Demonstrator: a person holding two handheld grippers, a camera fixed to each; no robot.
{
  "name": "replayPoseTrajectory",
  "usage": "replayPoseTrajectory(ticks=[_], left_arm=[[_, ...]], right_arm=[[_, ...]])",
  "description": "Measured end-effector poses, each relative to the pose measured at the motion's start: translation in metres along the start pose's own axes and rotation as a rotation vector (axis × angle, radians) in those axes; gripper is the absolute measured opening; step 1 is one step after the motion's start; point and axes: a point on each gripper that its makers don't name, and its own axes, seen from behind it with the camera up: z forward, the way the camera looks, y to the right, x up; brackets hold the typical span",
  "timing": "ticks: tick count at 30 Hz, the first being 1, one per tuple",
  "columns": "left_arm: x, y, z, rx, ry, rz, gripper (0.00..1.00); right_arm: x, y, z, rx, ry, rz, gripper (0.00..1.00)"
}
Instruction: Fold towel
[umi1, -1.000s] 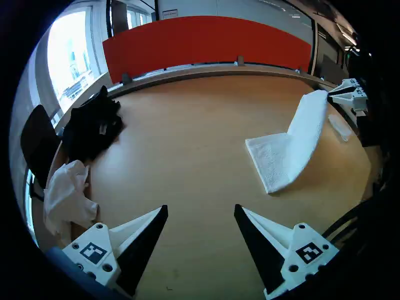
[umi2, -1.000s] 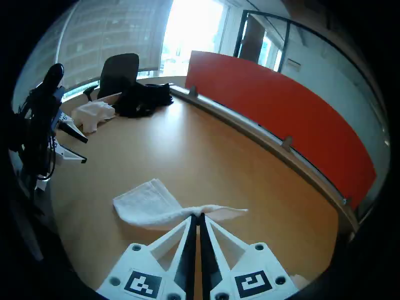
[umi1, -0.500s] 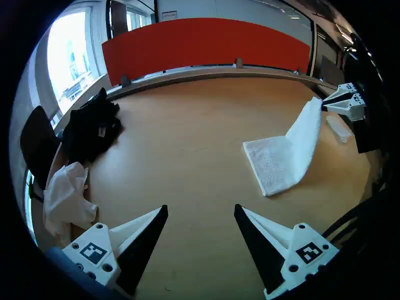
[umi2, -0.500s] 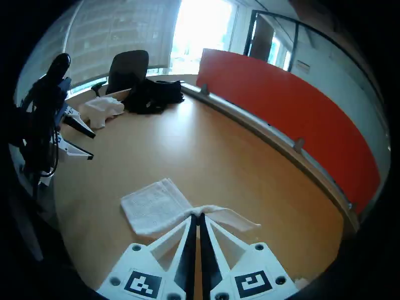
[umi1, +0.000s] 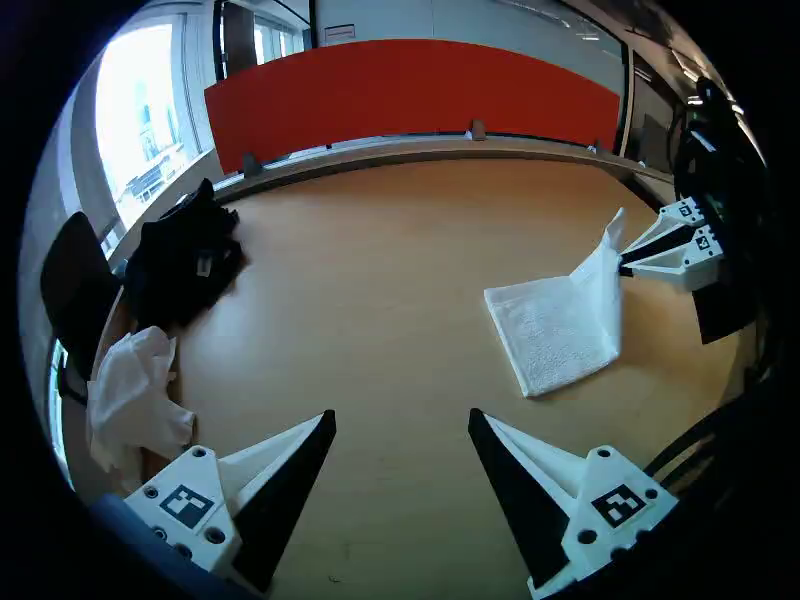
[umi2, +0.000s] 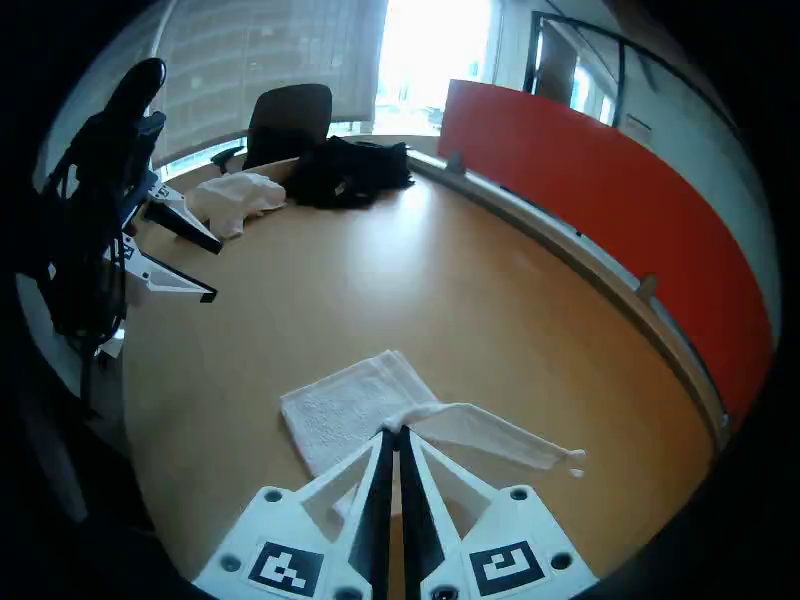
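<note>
Towel (umi2: 345, 405), seemingly soft and limp, lies half folded on the surface (umi1: 380, 260), well short of the red divider (umi1: 420, 90), one edge lifted by the right claw (umi2: 398, 438), clamped on it. Left claw (umi1: 401, 414) gapes empty, farther from the divider. Corners probably give the surest hold.

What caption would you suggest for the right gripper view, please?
Right gripper, jaws shut on a white towel, holds its edge above the rest lying on a table.

No legible text or labels.
</note>
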Motion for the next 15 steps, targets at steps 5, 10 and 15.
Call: replayPoseTrajectory(ticks=[5,10,15], left_arm=[[-0.001,-0.004,-0.003,0.005,0.004,-0.007,0.99],[-0.002,-0.010,-0.007,0.018,0.006,-0.010,0.99],[-0.007,-0.018,-0.011,0.035,0.006,-0.015,0.99]], right_arm=[[0.003,-0.015,0.014,0.038,-0.013,-0.022,0.04],[0.002,-0.032,0.031,0.085,-0.035,-0.057,0.04],[-0.007,-0.049,0.047,0.129,-0.064,-0.090,0.04]])
